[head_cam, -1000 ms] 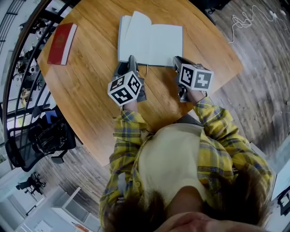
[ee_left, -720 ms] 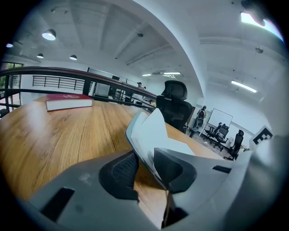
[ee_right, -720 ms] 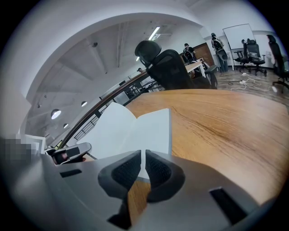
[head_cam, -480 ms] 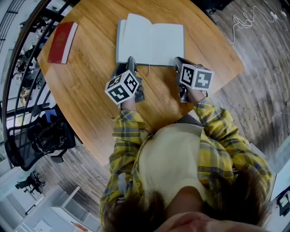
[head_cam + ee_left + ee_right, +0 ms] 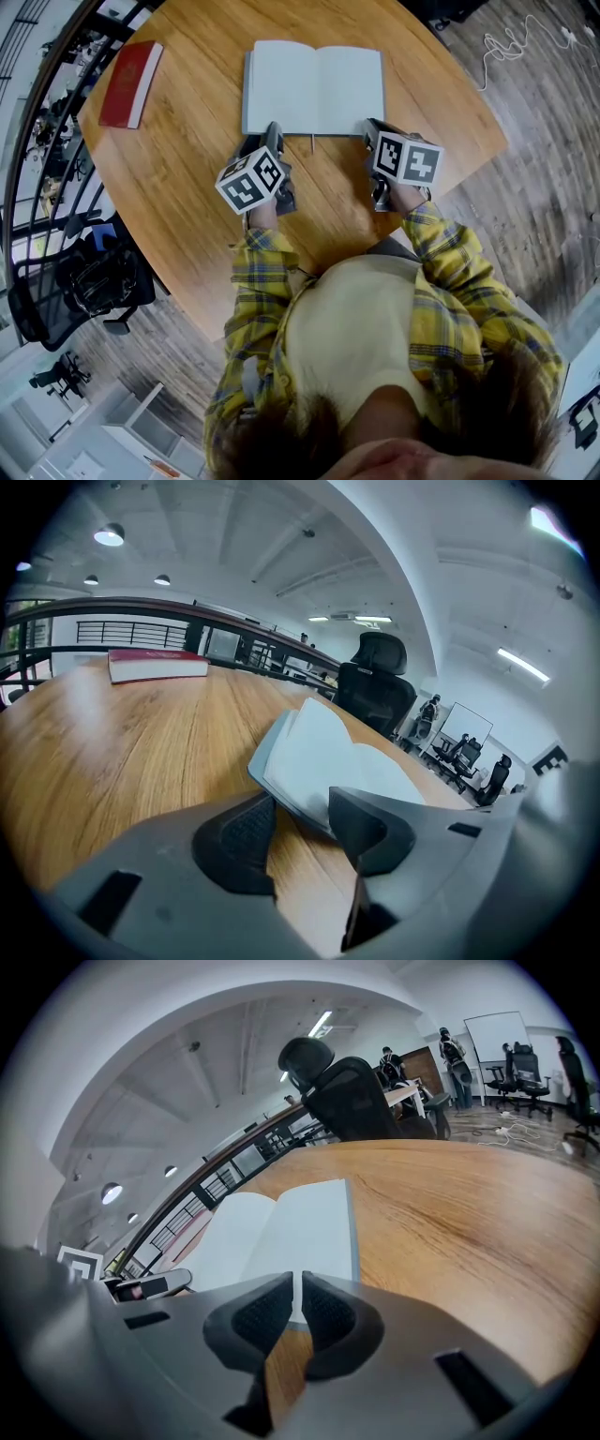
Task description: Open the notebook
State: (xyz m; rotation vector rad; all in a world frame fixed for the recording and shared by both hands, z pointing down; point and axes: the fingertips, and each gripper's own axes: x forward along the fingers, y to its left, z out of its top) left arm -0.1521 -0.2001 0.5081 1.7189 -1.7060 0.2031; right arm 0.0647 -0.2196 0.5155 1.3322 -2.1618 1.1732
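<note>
Closest to me is the person in the yellow plaid shirt [image 5: 375, 319], leaning over the near edge of the wooden table [image 5: 187, 197] with a tool in each hand. The left gripper [image 5: 273, 131] points at the near left corner of the notebook [image 5: 314, 89]. Its jaws have just been opening and now stand wide apart. Its own view shows bare wood between the pads [image 5: 234, 841], with the notebook's corner just ahead and nothing pinched. The right gripper [image 5: 372, 128] sits at the notebook's near right corner with its jaws drawn almost together. Only a sliver shows between them and they clamp nothing I can see. I can't tell whether its tips rest on the page edge. The notebook lies toward the far edge of the table, about midway along it. It is spread open with two blank pages facing up, and from low down the left-hand leaves bow up a little. To my eye the job is as good as done. All that seems left is for those leaves to settle and for both tools to come away. Further off, a closed red book [image 5: 129, 86] lies by the table's far left edge, well apart from everything. A black office chair [image 5: 377, 679] stands beyond the table.
</note>
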